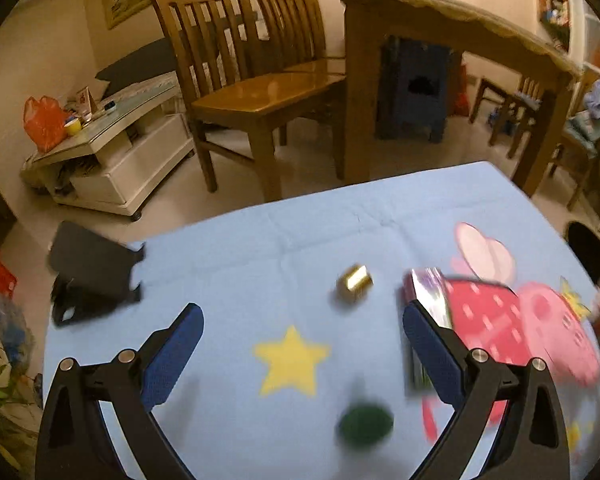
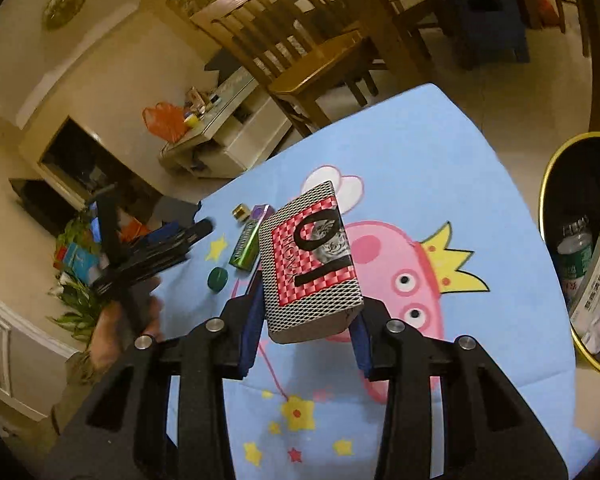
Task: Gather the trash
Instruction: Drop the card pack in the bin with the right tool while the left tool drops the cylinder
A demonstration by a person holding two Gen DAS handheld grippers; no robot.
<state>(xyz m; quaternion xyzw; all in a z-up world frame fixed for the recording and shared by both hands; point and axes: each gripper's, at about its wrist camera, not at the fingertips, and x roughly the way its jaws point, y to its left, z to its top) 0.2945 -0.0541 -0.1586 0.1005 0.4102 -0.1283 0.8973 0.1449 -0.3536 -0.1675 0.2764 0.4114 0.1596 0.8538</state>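
My right gripper (image 2: pixel 306 312) is shut on a red and white patterned box (image 2: pixel 310 264) marked "10" and holds it above the blue cartoon tablecloth (image 2: pixel 420 168). My left gripper (image 1: pixel 302 328) is open and empty, low over the cloth. Between and beyond its fingers lie a small gold cap (image 1: pixel 354 282) and a dark green bottle cap (image 1: pixel 365 424). A purple and green box (image 1: pixel 430 304) lies by its right finger. The gold cap (image 2: pixel 242 212), green cap (image 2: pixel 218 279) and the purple and green box (image 2: pixel 250 242) also show in the right wrist view, with the left gripper (image 2: pixel 196 232) at their left.
A yellow-rimmed black bin (image 2: pixel 580 248) stands right of the table, holding a bottle (image 2: pixel 574 252) and a carton (image 2: pixel 598 292). Wooden chairs (image 1: pixel 252 80) and a wooden table (image 1: pixel 440 40) stand beyond. A dark stand (image 1: pixel 92 268) sits at the cloth's left edge.
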